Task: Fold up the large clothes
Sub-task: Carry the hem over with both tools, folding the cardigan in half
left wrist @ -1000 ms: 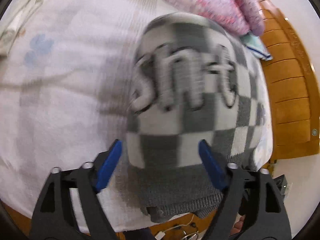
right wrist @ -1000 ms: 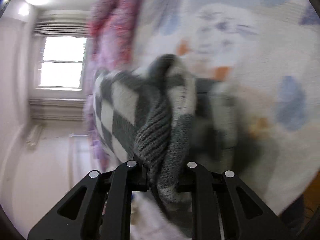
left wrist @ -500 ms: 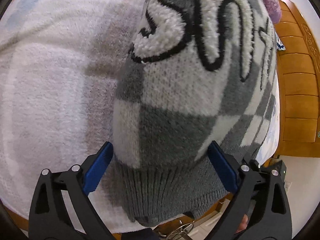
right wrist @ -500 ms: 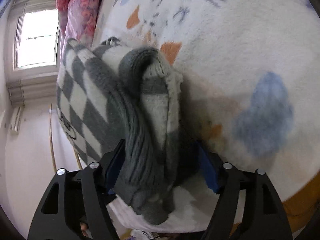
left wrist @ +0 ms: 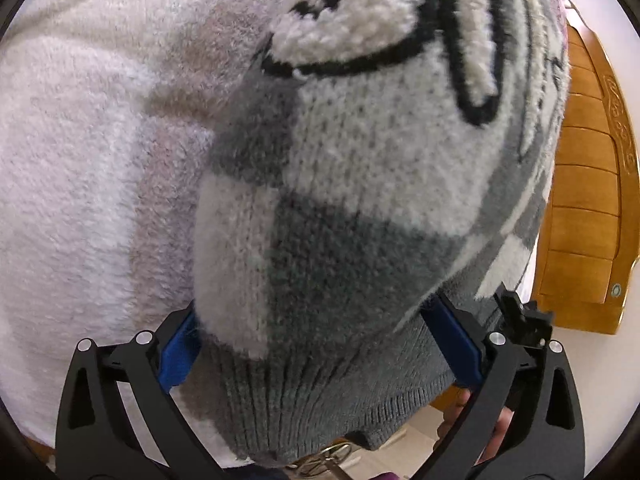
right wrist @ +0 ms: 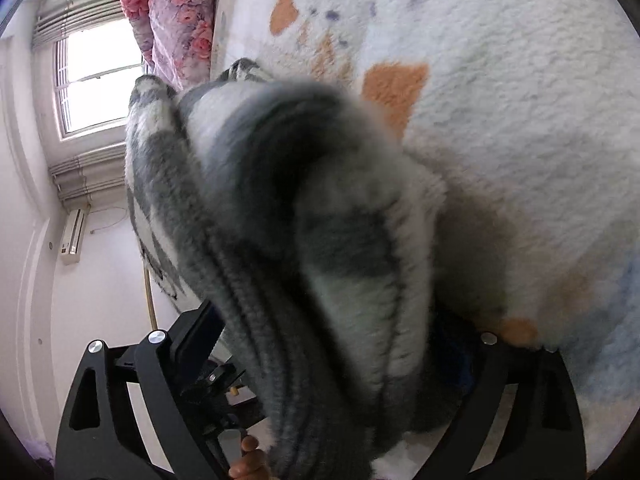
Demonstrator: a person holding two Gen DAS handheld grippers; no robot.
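Observation:
A folded grey-and-white checked knit sweater [left wrist: 360, 200] with raised black-outlined letters lies near the edge of a fluffy white blanket [left wrist: 80, 140]. My left gripper [left wrist: 314, 306] straddles its ribbed hem from above. Its jaws are opening wide, and the blue pads [left wrist: 178, 348] stand at either side of the knit without squeezing it. In the right wrist view the sweater [right wrist: 300, 220] is a thick, blurred bundle of layers. It sits between the spread jaws of my right gripper [right wrist: 328, 316], which are also opening and no longer pinch it.
The blanket [right wrist: 500, 80] has orange and blue prints. A wooden bed frame [left wrist: 584, 200] runs along the right. A pink floral quilt [right wrist: 176, 12] lies at the far end, by a window [right wrist: 96, 80]. A person's fingertips [right wrist: 248, 456] show below the sweater.
Both grippers came down onto the bed with the sweater. My right gripper, shut on the bundle a second ago, has spread its jaws. The left jaws widened a little more.

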